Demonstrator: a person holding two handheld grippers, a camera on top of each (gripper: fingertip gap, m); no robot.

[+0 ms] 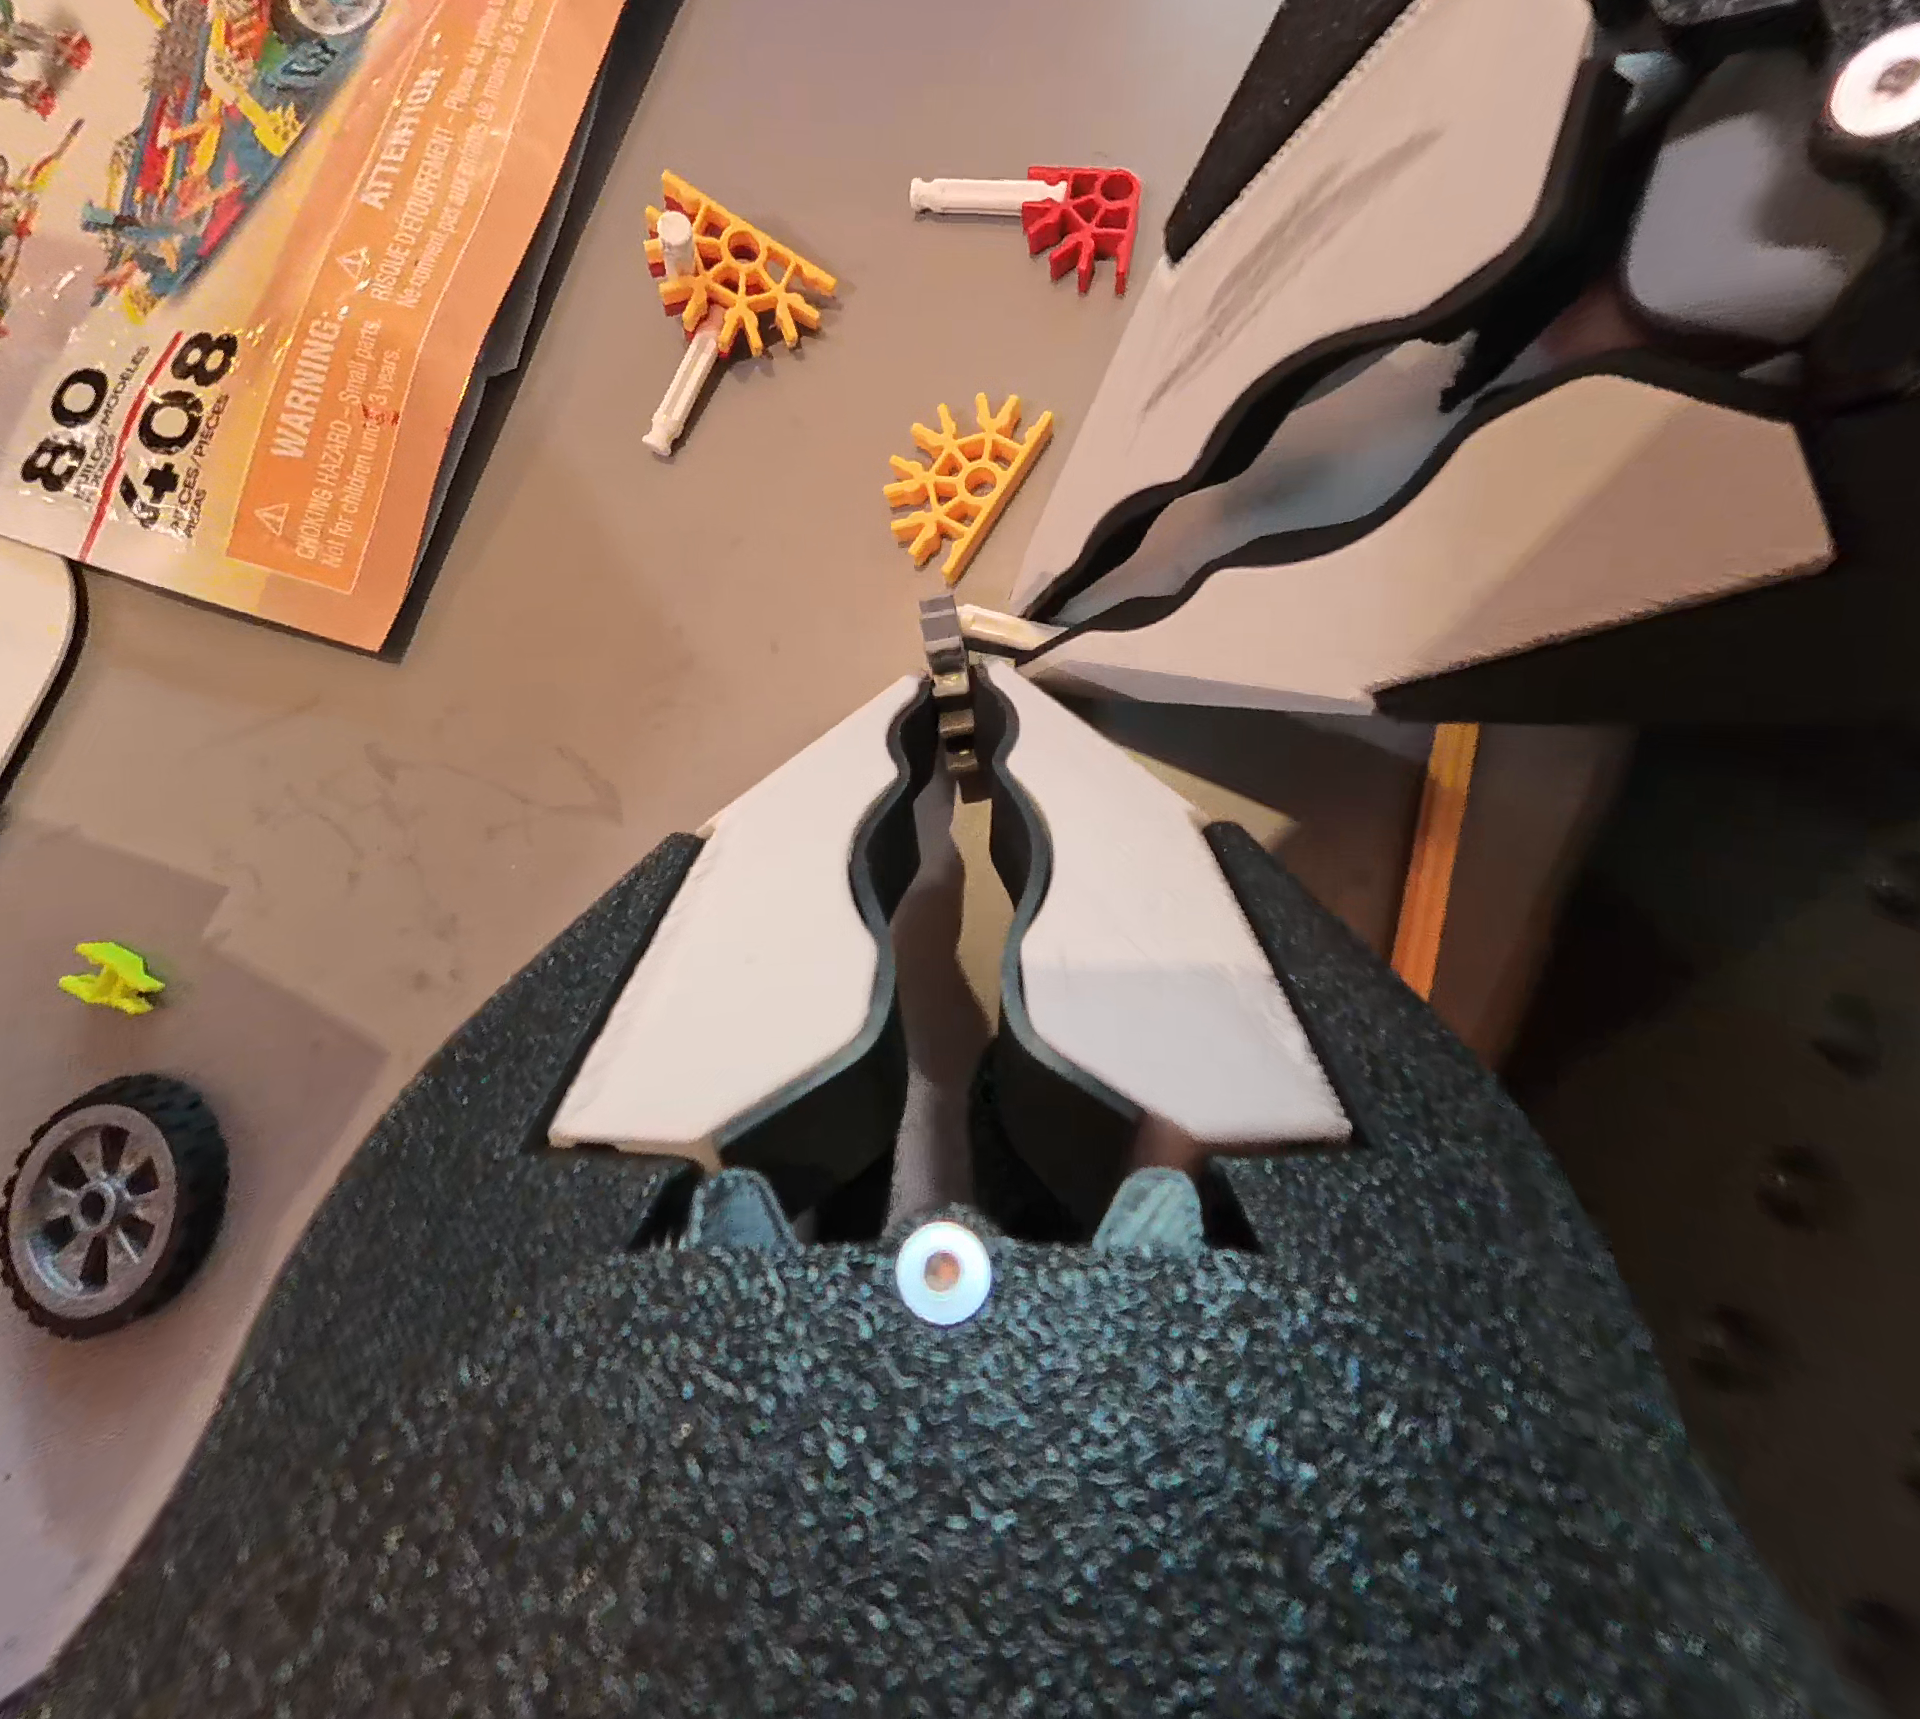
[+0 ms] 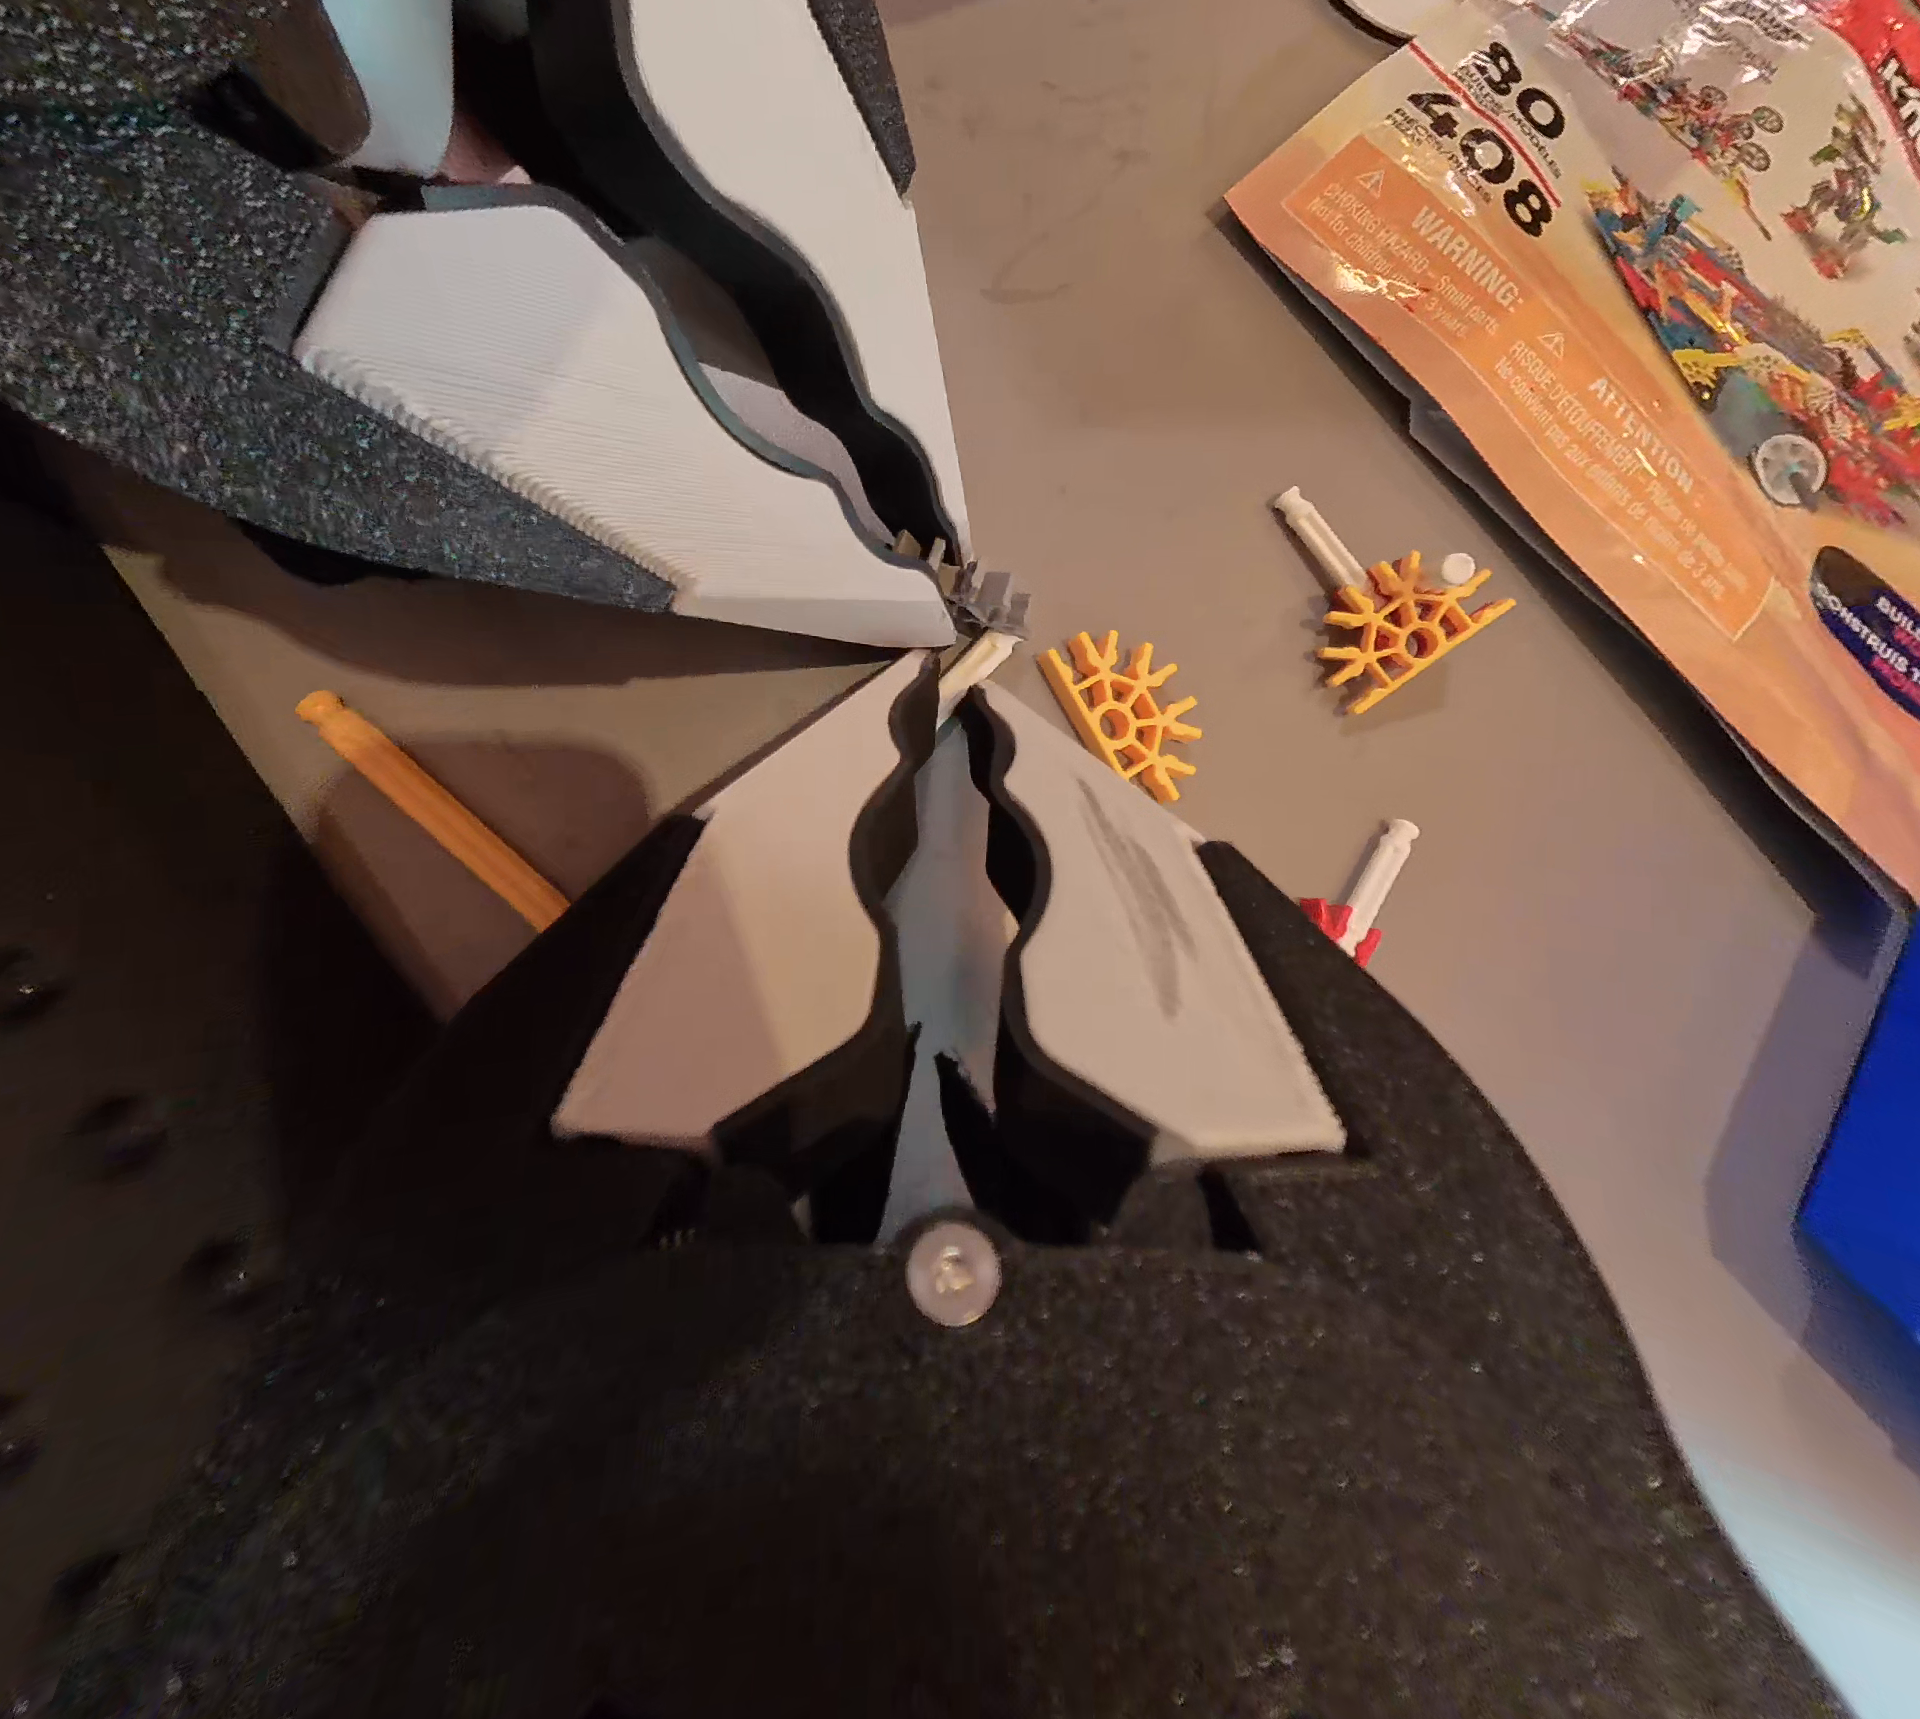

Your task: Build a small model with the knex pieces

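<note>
Left tool (image 1: pixel 956 713) pinches grey connector (image 1: pixel 943 643); right tool (image 2: pixel 951 682) pinches white rod (image 2: pixel 977 659).

Each view rides on its own gripper, looking forward and steeply down along the two fingers at a grey table (image 1: pixel 520 734) from close range; the two face each other from opposite sides, so the printed bag (image 1: pixel 312 163) lies left in one, right in the other; both share the yellow connector (image 1: pixel 968 485) (image 2: pixel 1124 713).

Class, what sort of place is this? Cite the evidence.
Probably a hobby or work table set up for toy building: a construction-set bag, loose yellow connectors, and a toy wheel lie on it.
</note>
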